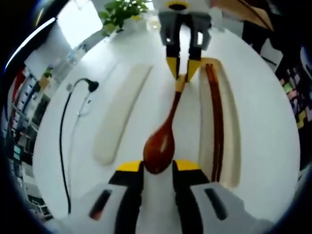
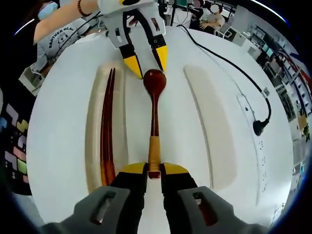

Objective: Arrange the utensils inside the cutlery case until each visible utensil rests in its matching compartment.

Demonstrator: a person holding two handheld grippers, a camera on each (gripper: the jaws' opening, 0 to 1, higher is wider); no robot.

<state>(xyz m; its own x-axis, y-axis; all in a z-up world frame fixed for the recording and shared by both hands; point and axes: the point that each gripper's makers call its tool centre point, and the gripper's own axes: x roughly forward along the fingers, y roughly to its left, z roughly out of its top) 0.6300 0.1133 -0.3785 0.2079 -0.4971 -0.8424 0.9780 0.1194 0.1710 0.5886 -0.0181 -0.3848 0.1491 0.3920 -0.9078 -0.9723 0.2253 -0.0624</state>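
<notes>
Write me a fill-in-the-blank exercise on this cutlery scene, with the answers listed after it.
1. The wooden spoon lies on the white table between the two long, pale ____.
2. The pair of dark red chopsticks lies inside one tray; the other tray is ____.
3. The right gripper has its jaws at the spoon's ____ end.
4. The left gripper has its jaws on either side of the spoon's ____.

Missing words: trays; empty; handle; bowl

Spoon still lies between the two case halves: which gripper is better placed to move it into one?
Right gripper, probably: its jaws flank the spoon handle end, while the left gripper flanks the rounded bowl.
</notes>
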